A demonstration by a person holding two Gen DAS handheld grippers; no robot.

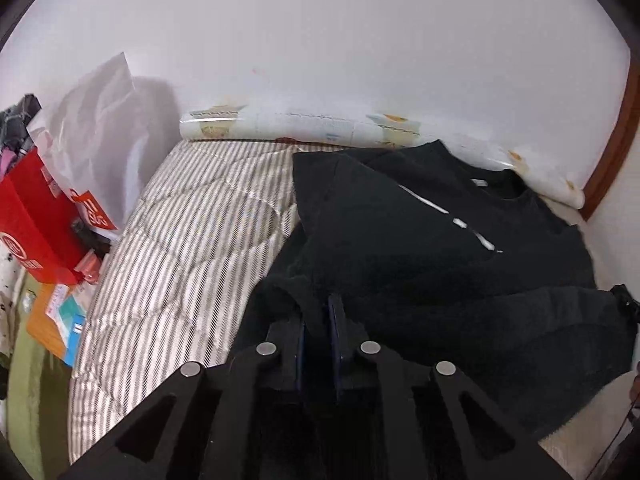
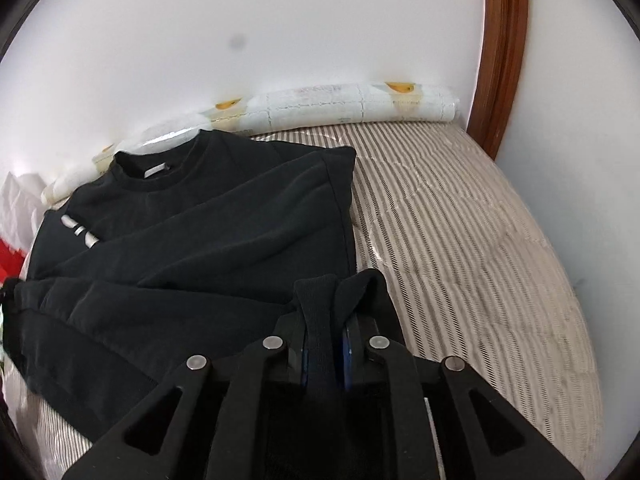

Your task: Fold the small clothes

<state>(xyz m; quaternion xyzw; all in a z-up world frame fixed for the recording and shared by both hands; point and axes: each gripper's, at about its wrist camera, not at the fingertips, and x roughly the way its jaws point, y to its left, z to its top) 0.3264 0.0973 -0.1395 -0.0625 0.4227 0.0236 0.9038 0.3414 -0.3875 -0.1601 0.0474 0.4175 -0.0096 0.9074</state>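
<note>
Black sweatshirt [image 2: 192,216] on striped bed [image 2: 460,220]; right tool [image 2: 324,344] pinches hem; left tool [image 1: 318,320] nearly closed, grip unclear against dark fabric.

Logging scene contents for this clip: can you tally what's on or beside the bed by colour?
Black: 1, the sweatshirt lying on the bed, its hem between the fingers of the left gripper and right gripper.
Striped: 1, quilt.
White patterned: 1, wrapped roll along the wall.
Red: 1, box.
White: 1, bag.
Total: 5
</note>
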